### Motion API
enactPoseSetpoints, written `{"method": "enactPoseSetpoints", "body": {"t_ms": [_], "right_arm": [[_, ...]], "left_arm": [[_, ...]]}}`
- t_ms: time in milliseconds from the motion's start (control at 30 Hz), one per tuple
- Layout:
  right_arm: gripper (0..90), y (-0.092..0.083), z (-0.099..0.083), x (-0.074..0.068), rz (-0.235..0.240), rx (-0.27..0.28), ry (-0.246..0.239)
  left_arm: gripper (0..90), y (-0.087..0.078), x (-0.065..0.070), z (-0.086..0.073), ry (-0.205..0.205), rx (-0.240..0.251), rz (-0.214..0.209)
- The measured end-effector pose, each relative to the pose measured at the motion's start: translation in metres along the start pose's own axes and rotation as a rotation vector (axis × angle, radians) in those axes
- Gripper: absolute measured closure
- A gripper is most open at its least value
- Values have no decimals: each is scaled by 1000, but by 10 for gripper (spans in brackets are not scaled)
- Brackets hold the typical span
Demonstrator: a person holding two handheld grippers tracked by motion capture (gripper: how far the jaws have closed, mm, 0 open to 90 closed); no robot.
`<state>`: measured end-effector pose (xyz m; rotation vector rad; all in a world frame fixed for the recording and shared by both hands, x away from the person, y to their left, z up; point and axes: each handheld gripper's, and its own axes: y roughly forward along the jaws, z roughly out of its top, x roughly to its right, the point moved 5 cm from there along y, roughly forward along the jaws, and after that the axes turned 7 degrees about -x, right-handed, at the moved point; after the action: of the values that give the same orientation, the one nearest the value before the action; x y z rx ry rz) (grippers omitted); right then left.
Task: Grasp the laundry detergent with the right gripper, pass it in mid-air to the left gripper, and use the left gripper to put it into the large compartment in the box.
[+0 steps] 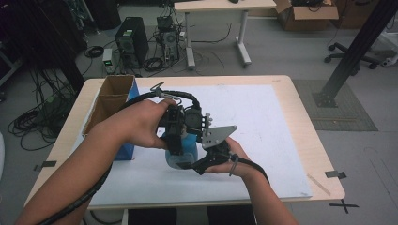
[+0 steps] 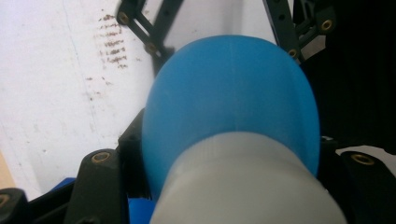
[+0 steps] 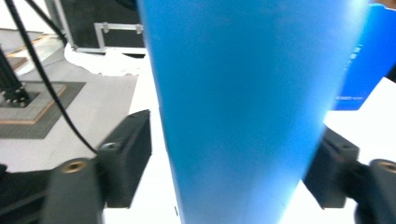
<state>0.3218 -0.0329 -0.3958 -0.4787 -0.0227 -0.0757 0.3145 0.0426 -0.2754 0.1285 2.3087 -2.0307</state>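
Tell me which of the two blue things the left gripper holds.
The blue bottle with the pale cap, in the left gripper; the blue box stands apart, open.

Blue bottle (image 2: 233, 88) with pale grey-white cap (image 2: 247, 186), centre frame. White mat (image 1: 253, 122) on light wood table (image 1: 305, 126). Black grippers. Blue-sided brown cardboard box (image 1: 112, 101), left.

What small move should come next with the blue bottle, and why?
Probably draw the right hand-held gripper back off the blue bottle: its jaws stand just clear of the body, while the left hand-held gripper clamps it near the white cap, so it looks secured.
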Motion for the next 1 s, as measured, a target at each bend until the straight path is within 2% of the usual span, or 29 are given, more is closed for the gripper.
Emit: {"method": "enactPoseSetpoints", "body": {"t_ms": [67, 333, 533, 667, 800, 933, 1000], "right_arm": [[128, -1, -1, 0, -14, -1, 12], [85, -2, -1, -1, -9, 4, 19], [20, -3, -2, -1, -1, 5, 23], [2, -6, -3, -2, 0, 7, 13], [2, -16, -1, -1, -6, 20, 16], [2, -22, -1, 3, -22, 33, 27], [2, -31, -4, 9, -41, 45, 45]], "left_arm": [[381, -1, -1, 0, -5, 5, 3], [381, -1, -2, -1, -17, 6, -1], [381, 1, -3, -2, -26, -1, -1], [380, 1, -4, -2, -33, -6, -6], [380, 0, -6, -2, -41, 6, -7], [380, -3, -6, -4, -39, 22, 0], [380, -5, -6, -5, -40, 29, -1]]}}
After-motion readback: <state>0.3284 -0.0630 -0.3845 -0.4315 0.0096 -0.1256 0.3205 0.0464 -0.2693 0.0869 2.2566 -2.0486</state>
